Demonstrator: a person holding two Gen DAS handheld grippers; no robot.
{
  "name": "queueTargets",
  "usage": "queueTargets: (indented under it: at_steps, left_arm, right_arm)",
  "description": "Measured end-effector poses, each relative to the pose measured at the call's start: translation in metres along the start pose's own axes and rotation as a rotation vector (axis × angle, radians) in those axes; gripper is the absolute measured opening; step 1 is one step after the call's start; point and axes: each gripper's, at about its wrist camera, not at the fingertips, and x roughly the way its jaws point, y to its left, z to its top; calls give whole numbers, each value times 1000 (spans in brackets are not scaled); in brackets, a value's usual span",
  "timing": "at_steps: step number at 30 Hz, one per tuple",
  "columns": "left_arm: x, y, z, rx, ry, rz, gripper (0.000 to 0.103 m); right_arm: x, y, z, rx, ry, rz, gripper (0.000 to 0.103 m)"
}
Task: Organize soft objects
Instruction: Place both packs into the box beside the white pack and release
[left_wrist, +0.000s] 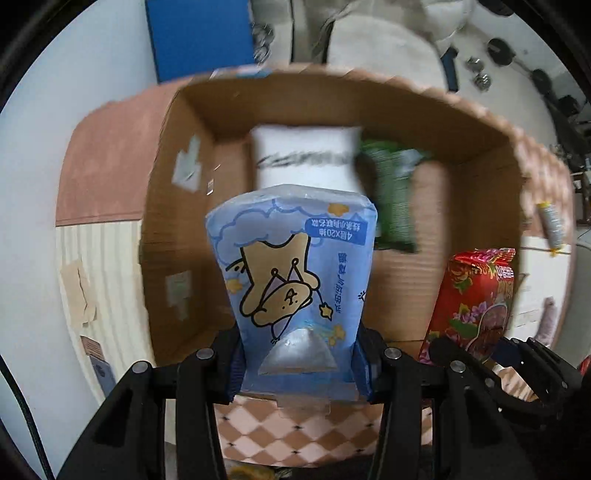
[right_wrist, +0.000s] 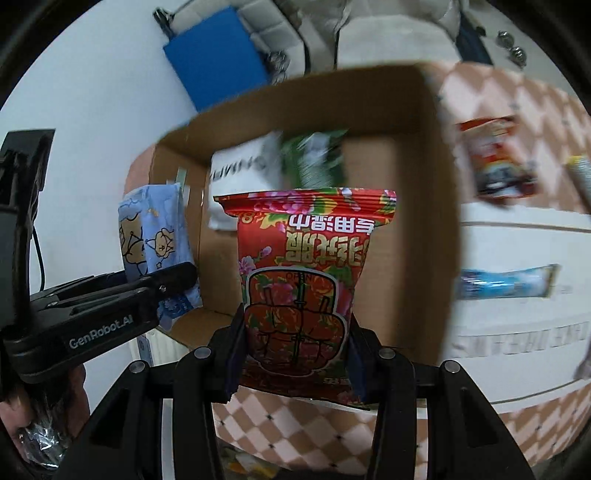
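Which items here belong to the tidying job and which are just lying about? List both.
Job:
- blue tissue pack, in left tool
- red wipes pack, in right tool
- cardboard box
- white pack, green pack inside the box

Lying about:
- blue board
- dumbbells

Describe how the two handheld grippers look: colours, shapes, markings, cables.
Both are matte black plastic. The left gripper and right gripper have angular linkage arms with round silver rivets and dark blue finger pads. The left one's side reads "GenRobot.AI" in white letters; a thin black cable runs behind it.
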Motion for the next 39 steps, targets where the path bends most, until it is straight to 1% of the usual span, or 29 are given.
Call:
queueTargets:
  at_steps: [3,7,8,11,13,16,17,18,19,20,21,24,27,29,30,31,34,36,37,38,39]
  left_arm:
    - [22,28,6,2,51,14,44]
    - [51,46,12,9,126,10,44]
    - [59,49,12,10,147,3,44]
    - [69,53,11,12,161,4,44]
    - [71,54,9,15,166,4,47]
    - [74,55,7,24,177,0,48]
    - [74,55,6,23,178,-3,50]
    - [73,54,5,22,179,-7,51]
    - [72,55,5,20,177,-9,51]
    - [70,56,4,17,172,-8,51]
    - [68,56,3,19,167,-9,52]
    - [59,55,0,29,139,-4,55]
    - [47,51,-7,21,104,-15,56]
    - [40,50,-8,18,82,-19,57]
    - [35,50,-11,16,73,-27,62]
    - [32,50,-14,12,63,-34,64]
    - [19,44,-21,3,28,-35,67]
    - [9,46,-22,-14,-2,-47,76]
    - [3,44,-23,-21,-21,-51,78]
    - [-3,45,-27,-26,-40,-55,84]
    - [-7,46,-33,-30,-65,-53,90]
  right_arm:
    - [33,16,4,-3,33,-6,48]
    - [77,26,5,10,84,-6,48]
    - [82,28,4,10,90,-9,48]
    - [98,36,5,3,101,-19,48]
    - [105,42,5,-3,107,-29,48]
    - [117,45,7,-11,126,-12,49]
    - [120,46,8,-18,133,-21,52]
    - [122,48,10,-26,140,-35,63]
    - [123,50,12,-29,140,-35,71]
    - [123,50,12,-32,139,-31,81]
    - [122,51,12,-37,138,-31,82]
    - [116,52,14,-56,123,-83,82]
    - [105,49,15,-48,111,-91,82]
    - [91,44,11,-49,87,-109,82]
    - [87,43,11,-53,73,-122,82]
    - [80,41,8,-59,61,-134,82]
    - [62,35,2,-67,29,-153,82]
    - [48,30,-4,-75,10,-165,82]
    - [45,29,-9,-78,1,-173,82]
    - [40,30,-11,-83,-7,-182,82]
    - [34,30,-15,-89,-15,-192,87]
